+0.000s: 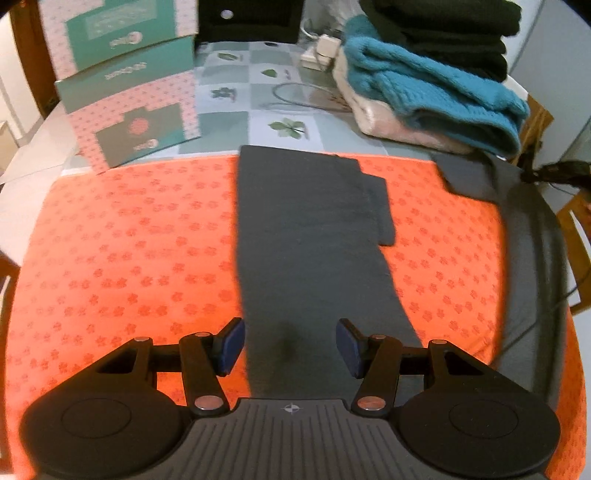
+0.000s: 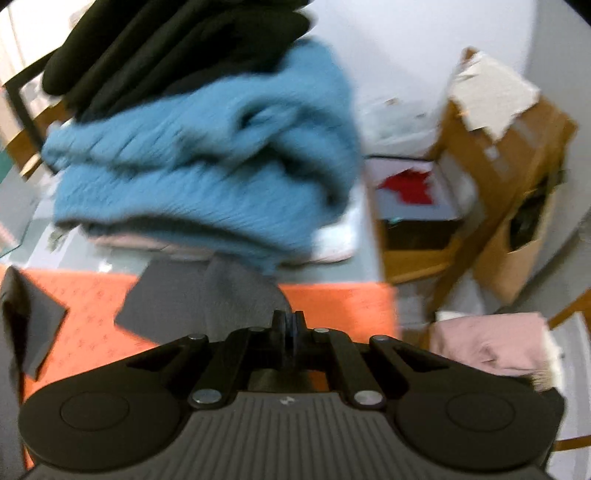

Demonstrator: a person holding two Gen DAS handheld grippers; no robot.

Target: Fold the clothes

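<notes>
The left claw hangs open above the near end of a dark grey garment, its blue pads spread to either side of the cloth without pressing on it. The garment lies flat as a long strip running away from the claw across an orange cloth with a small flower print, which covers the near part of the counter. A folded flap of the same grey fabric steps out on the strip's right side, and another part of it curves up along the right edge of the view.

The right claw is closed, its pads pressed together on a fold of the grey fabric that rises to its tips from the orange cloth. The right wrist view is blurred, so how much fabric is pinched cannot be told.

Beyond the orange cloth, a folded blue knit sweater sits on a pale pink folded piece, with black folded clothes stacked on top. On the left of the counter stand teal and pink boxes. Off the counter's right edge are cardboard boxes and a pink cloth.
</notes>
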